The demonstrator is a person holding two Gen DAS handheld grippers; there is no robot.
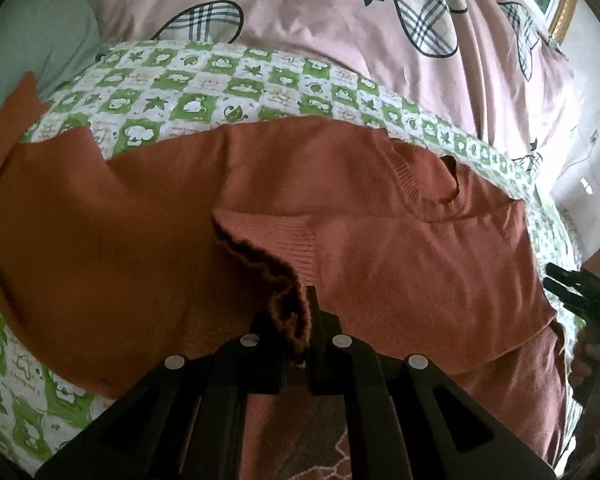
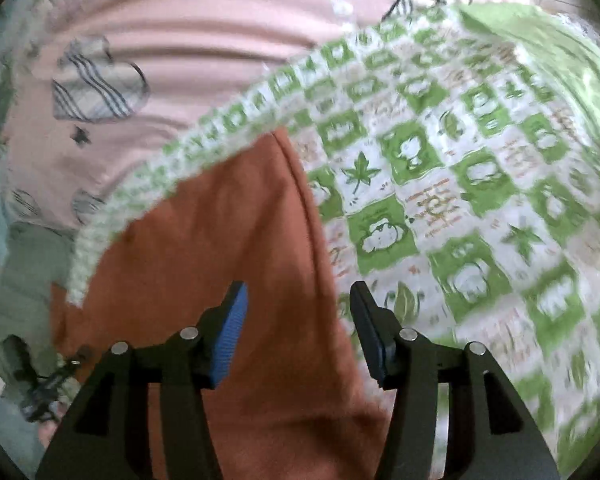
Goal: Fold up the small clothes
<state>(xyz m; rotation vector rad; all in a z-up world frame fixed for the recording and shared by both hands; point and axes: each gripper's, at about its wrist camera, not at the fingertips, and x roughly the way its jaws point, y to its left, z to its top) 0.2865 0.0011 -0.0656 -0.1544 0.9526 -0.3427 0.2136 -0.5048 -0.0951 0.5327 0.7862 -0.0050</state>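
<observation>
Left tool (image 1: 300, 320): jaws together, clamped on a ribbed cuff edge of the rust-orange sweater (image 1: 340, 208), bunching the knit between the fingers. Sweater lies spread on a green-and-white checked cloth (image 1: 228, 84), neckline toward the right in the left wrist view, over a pink bedcover (image 1: 320, 12) with plaid shapes and stars. Right tool (image 2: 298, 308): jaws apart, blue pad (image 2: 230, 340) visible, nothing between them, above the sweater's edge where it meets the cloth; view blurred.
</observation>
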